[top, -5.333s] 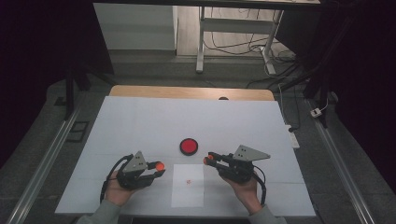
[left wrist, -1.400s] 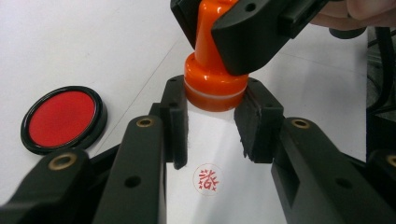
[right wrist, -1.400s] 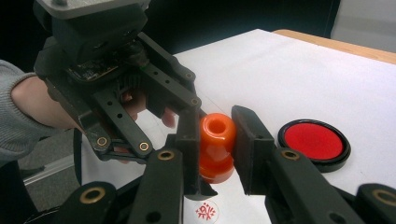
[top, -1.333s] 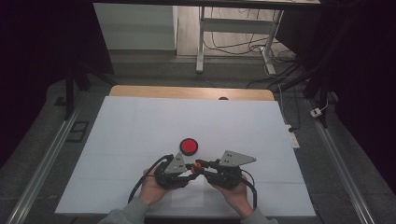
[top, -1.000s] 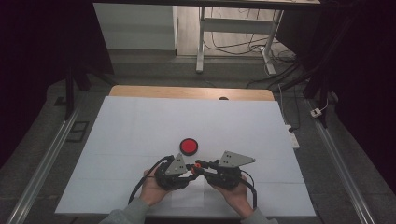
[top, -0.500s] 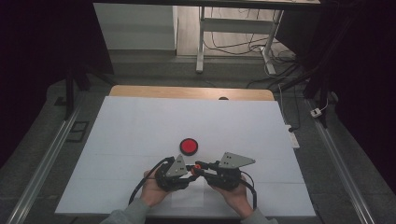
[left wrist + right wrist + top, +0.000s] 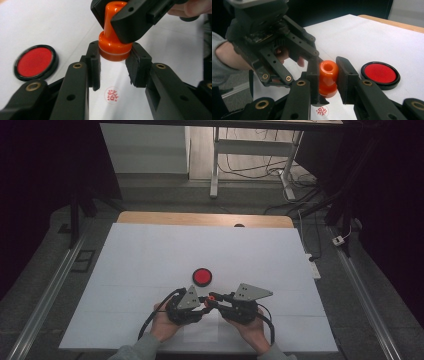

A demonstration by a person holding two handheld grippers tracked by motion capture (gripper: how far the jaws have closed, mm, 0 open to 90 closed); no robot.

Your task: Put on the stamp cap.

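An orange stamp [image 7: 113,47] stands upright just above a white sheet [image 7: 200,334] near the table's front edge. My left gripper [image 7: 113,63] is shut on its wide base, one pad on each side. My right gripper [image 7: 328,75] is shut on its narrow handle [image 7: 328,68] from the opposite side. In the high view the left gripper [image 7: 203,301] and right gripper [image 7: 213,298] meet tip to tip at the stamp [image 7: 211,298]. A round red printed mark [image 7: 112,94] lies on the paper below the stamp; the mark [image 7: 322,110] sits between my right jaws.
A round red ink pad [image 7: 202,277] in a black rim lies uncovered just beyond the grippers, the ink pad [image 7: 35,62] to the left of my left jaws. The white table top [image 7: 150,250] ends in a wooden strip [image 7: 200,218] at the far side.
Five seconds ago the grippers were apart at either side of the sheet; they have come together at the middle. Over the last second nothing has visibly moved.
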